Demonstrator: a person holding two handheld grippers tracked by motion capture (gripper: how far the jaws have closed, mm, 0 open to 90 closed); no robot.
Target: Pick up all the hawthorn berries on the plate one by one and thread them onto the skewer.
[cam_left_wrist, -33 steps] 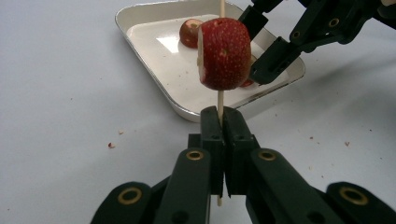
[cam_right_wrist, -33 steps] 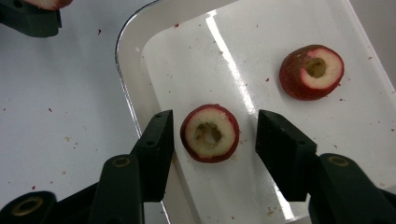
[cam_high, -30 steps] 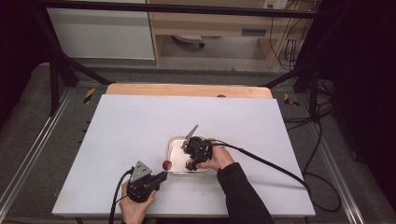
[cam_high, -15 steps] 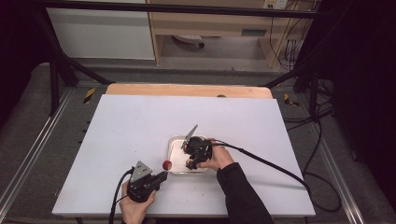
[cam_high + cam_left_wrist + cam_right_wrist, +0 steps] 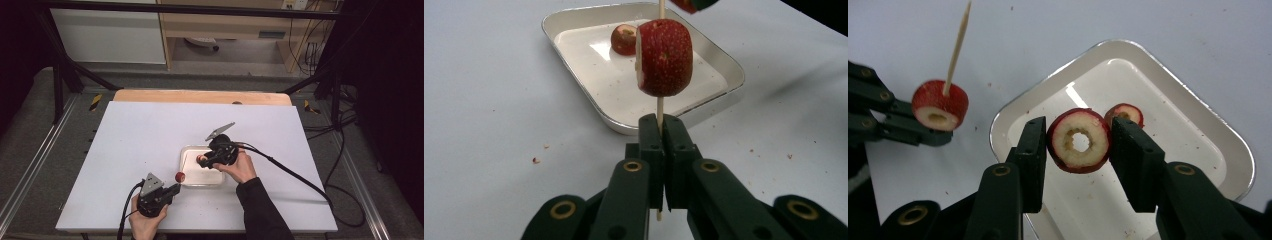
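My left gripper [image 5: 663, 120] is shut on a thin wooden skewer [image 5: 660, 107] that stands upright. A red fruit piece [image 5: 664, 57] is threaded on the skewer above the jaws. Beyond it sits a white tray [image 5: 549, 30] holding another red fruit piece [image 5: 624, 39]. My right gripper [image 5: 1078, 135] hangs above the tray [image 5: 1198, 100]. Its jaws have just been closing and now press on a cored red fruit ring [image 5: 1079, 141], hole facing the camera. In the high view the right gripper [image 5: 202, 161] is over the tray [image 5: 187, 181], and the left gripper [image 5: 171, 191] is at the tray's near left corner.
The tray lies on a white table top [image 5: 140, 135] with small crumbs around it. A wooden strip [image 5: 200, 96] runs along the far edge. The right gripper's cable [image 5: 290, 172] trails off to the right across the table.
My right gripper has lifted a little off the tray with the fruit ring between its jaws. The left gripper and the skewer have stayed where they were.
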